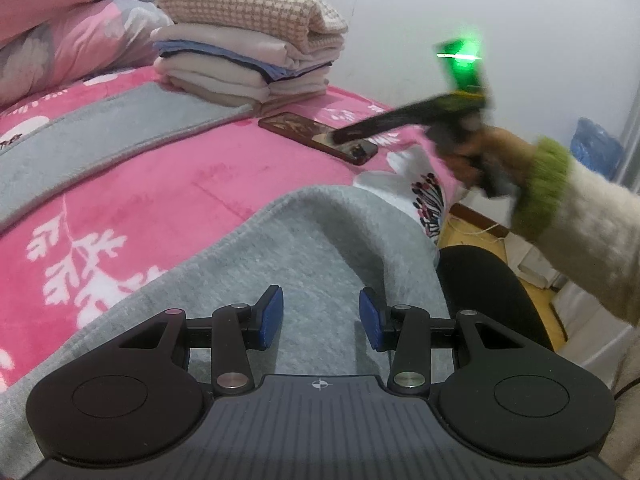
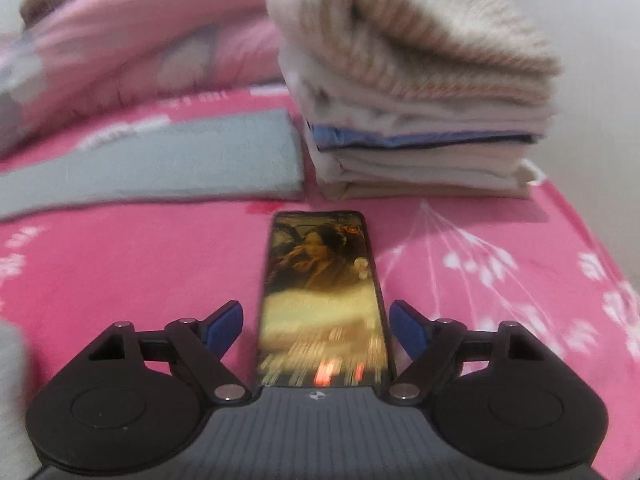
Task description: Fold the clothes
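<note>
Grey garment: soft grey fleece garment [image 1: 320, 248] lies spread on the pink flowered blanket [image 1: 168, 184], under the left gripper [image 1: 321, 316].
Done: neat stack of folded cream, blue and knitted clothes [image 1: 248, 52] sits well beyond it.
Left: the grey piece looks unfolded, so likely one fold sequence remains.
Long axis: runs away from the left camera toward the blanket's edge.
Left gripper: part open, empty, above cloth.
Right gripper [image 2: 316, 326]: wide, straddling a lit phone [image 2: 320, 292]; pads not touching it.
</note>
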Available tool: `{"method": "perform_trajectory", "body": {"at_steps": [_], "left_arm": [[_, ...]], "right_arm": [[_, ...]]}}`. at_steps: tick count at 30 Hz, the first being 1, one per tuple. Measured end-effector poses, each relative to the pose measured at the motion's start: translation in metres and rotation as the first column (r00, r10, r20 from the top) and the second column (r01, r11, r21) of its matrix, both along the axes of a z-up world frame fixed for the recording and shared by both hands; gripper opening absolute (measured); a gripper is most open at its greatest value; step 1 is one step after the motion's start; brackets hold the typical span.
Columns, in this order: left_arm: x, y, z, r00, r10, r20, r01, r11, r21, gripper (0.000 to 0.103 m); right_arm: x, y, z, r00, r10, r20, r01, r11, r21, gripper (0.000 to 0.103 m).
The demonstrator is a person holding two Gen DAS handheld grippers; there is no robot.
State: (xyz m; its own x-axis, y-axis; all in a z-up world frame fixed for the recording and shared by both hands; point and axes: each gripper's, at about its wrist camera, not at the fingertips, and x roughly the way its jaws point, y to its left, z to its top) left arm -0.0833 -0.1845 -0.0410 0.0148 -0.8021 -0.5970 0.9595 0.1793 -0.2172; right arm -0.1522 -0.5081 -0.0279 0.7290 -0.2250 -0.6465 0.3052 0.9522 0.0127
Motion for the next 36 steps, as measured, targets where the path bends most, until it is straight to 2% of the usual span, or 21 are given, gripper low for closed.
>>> {"method": "perform_trajectory", "body": {"at_steps": [3,5,8,10,12,13,14,15,16,18,20,23,27,28,31,32,36], "left_arm": [[0.003,-0.004,0.0,1.0,0.007,0.006,-0.007,1.0,-0.001,0.042],[0.006,-0.008,0.001,1.0,0.02,0.024,-0.02,1.0,-0.007,0.042],[0.012,-0.015,-0.001,0.996,0.052,0.077,-0.052,0.999,-0.011,0.043],[0.021,-0.021,-0.003,0.994,0.07,0.08,-0.07,0.998,-0.005,0.044],[0.027,-0.027,-0.004,0.994,0.073,0.079,-0.073,0.997,-0.001,0.044],[0.03,-0.029,-0.005,0.994,0.072,0.08,-0.072,0.997,0.001,0.044],[0.031,-0.031,-0.005,0.994,0.066,0.089,-0.067,0.998,0.004,0.05],[0.031,-0.033,-0.006,0.993,0.056,0.105,-0.058,0.998,0.01,0.054],[0.03,-0.035,-0.007,0.992,0.047,0.118,-0.049,0.999,0.017,0.054],[0.027,-0.038,-0.01,0.988,0.031,0.151,-0.035,0.999,0.026,0.055],[0.022,-0.04,-0.011,0.983,0.017,0.183,-0.022,0.999,0.026,0.055],[0.017,-0.044,-0.009,0.979,-0.001,0.203,-0.002,1.0,0.015,0.052],[0.006,-0.054,-0.01,0.97,-0.025,0.243,0.028,1.0,-0.008,0.037],[0.004,-0.056,-0.01,0.966,-0.019,0.257,0.022,1.0,-0.008,0.035],[0.005,-0.057,-0.007,0.966,0.029,0.257,-0.025,0.999,-0.021,0.016],[0.008,-0.055,-0.003,0.97,0.051,0.24,-0.044,0.998,-0.036,0.01],[0.019,-0.046,0.013,0.973,0.132,0.191,-0.113,0.987,-0.111,0.007]], "right_arm": [[-0.046,0.019,0.013,0.997,0.039,0.067,-0.047,0.992,0.114,0.086],[-0.064,0.031,0.014,0.993,0.085,0.076,-0.1,0.971,0.219,0.086],[-0.075,0.048,0.009,0.983,0.169,0.073,-0.184,0.933,0.31,0.084],[-0.073,0.058,0.004,0.974,0.222,0.051,-0.226,0.92,0.319,0.08],[-0.066,0.071,-0.003,0.961,0.275,-0.004,-0.261,0.916,0.307,0.063],[-0.064,0.078,-0.007,0.959,0.283,-0.028,-0.264,0.921,0.287,0.062],[-0.061,0.084,-0.011,0.955,0.29,-0.053,-0.267,0.926,0.267,0.059],[-0.062,0.091,-0.012,0.953,0.296,-0.07,-0.275,0.936,0.222,0.053],[-0.063,0.1,-0.011,0.949,0.303,-0.088,-0.287,0.944,0.161,0.046],[-0.066,0.115,-0.007,0.941,0.318,-0.115,-0.311,0.948,0.071,0.011],[-0.07,0.126,-0.005,0.934,0.33,-0.14,-0.33,0.944,0.018,0.005],[-0.07,0.136,-0.004,0.921,0.35,-0.169,-0.361,0.932,-0.038,0.003],[-0.074,0.151,0.009,0.914,0.359,-0.192,-0.391,0.905,-0.168,0.003],[-0.074,0.154,0.015,0.911,0.358,-0.204,-0.398,0.891,-0.216,0.003],[-0.068,0.161,0.033,0.903,0.358,-0.238,-0.422,0.842,-0.335,0.003],[-0.064,0.164,0.04,0.898,0.357,-0.256,-0.434,0.815,-0.385,0.003],[-0.042,0.168,0.054,0.876,0.354,-0.328,-0.482,0.668,-0.567,0.003]]}}
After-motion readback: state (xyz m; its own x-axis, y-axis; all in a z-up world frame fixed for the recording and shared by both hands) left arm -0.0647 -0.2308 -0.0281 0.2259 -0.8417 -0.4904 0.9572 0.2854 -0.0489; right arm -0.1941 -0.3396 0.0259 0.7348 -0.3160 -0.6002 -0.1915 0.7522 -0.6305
